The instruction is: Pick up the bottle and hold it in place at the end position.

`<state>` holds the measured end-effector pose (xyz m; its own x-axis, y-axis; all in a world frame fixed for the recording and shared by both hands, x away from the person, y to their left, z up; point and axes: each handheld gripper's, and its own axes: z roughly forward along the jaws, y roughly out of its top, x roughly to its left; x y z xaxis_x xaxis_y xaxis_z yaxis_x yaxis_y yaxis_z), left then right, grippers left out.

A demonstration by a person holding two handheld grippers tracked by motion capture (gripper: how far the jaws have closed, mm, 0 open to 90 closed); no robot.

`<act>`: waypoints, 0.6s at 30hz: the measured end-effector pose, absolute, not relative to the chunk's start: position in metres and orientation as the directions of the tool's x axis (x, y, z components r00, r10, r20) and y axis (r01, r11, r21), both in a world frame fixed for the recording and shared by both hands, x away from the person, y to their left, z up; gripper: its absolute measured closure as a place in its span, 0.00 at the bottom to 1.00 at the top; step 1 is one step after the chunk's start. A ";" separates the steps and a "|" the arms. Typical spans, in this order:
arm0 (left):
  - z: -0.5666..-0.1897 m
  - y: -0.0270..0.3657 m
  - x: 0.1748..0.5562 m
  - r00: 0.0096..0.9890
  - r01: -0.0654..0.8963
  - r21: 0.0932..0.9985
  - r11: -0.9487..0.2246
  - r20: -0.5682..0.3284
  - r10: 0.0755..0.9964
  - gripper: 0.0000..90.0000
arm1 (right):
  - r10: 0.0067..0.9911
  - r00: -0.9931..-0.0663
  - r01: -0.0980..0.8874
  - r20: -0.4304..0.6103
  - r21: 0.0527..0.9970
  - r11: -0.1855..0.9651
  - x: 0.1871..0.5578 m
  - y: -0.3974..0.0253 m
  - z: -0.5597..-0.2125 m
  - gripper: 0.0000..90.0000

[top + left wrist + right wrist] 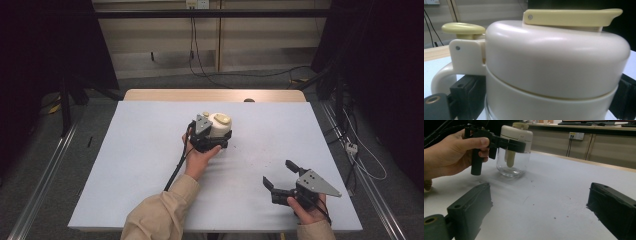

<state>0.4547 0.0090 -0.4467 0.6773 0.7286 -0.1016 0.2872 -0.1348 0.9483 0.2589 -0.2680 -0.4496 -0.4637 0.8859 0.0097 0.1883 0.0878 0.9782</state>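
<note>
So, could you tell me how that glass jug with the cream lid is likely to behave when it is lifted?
The jug looks empty, so probably light. Its clear glass body seems fragile and maybe slippery; the left gripper clamps the plastic collar instead. The bulky lid may make it slightly top-heavy.

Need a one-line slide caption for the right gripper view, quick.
Left tongs clamp the cream-lidded glass jug on the grey table; right tongs wait open in the foreground.
</note>
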 end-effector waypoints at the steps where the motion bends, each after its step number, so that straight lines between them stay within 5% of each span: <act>1: -0.447 0.009 0.455 0.676 0.288 0.948 -0.133 -0.103 0.730 0.07 | 0.886 -0.464 0.189 0.010 0.978 0.088 0.259 -0.268 -0.450 0.05; 18: -0.449 0.007 0.455 0.665 0.291 0.950 -0.116 -0.114 0.738 0.07 | 0.884 -0.467 0.190 0.008 0.977 0.092 0.259 -0.267 -0.450 0.05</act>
<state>0.4554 0.0075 -0.4485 0.6653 0.7377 -0.1144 0.2914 -0.1156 0.9496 0.2593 -0.2670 -0.4499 -0.4666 0.8844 0.0079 0.1903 0.0916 0.9774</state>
